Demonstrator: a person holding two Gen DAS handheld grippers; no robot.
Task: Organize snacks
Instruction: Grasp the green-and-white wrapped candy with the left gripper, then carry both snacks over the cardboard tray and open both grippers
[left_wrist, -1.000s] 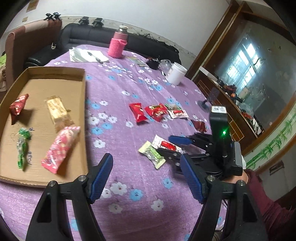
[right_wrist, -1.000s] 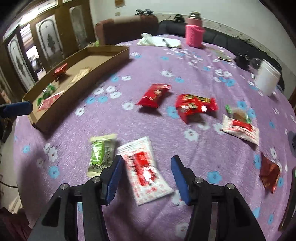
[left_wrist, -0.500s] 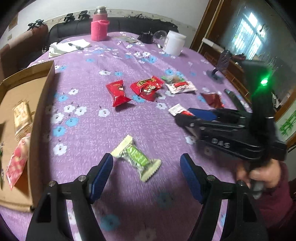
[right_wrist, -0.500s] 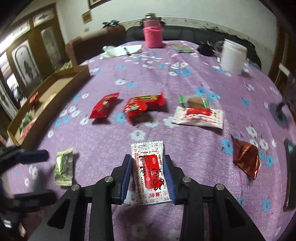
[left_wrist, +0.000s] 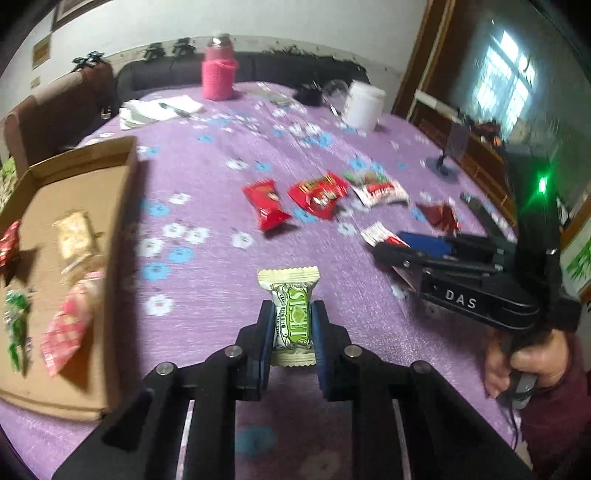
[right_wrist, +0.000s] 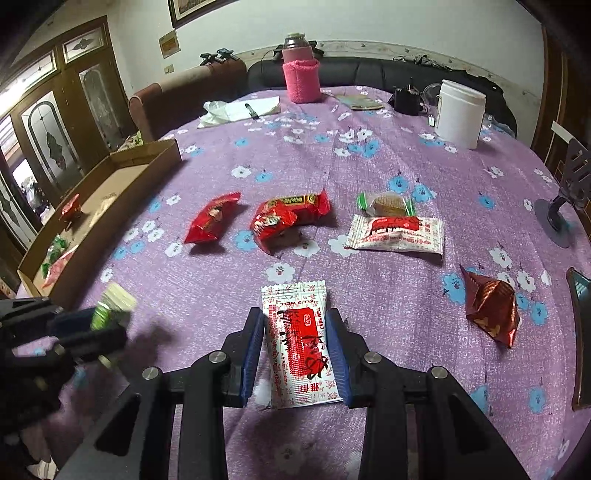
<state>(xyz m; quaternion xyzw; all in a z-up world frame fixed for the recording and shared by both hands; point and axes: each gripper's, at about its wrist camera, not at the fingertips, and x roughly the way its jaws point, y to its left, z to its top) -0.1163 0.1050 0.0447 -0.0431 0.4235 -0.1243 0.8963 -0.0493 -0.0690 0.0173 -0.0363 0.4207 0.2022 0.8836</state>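
Left gripper (left_wrist: 293, 314) newly clamps green snack (left_wrist: 294, 317).

**Colours on the table**

A purple cloth (right_wrist: 369, 295) is patterned with white and blue flowers. A green-and-cream wrapper (left_wrist: 293, 321) and a white-and-red packet (right_wrist: 299, 343) (red lettering) are seen; the tray (left_wrist: 110, 258) is brown cardboard.

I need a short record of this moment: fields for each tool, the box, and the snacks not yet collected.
left tool: shut on green snack
right tool: shut on white and red sachet
cardboard box: on the purple tablecloth, already holds several snacks
loose snacks: two red packets, a second white and red sachet, a clear-wrapped pastry, a dark red foil packet
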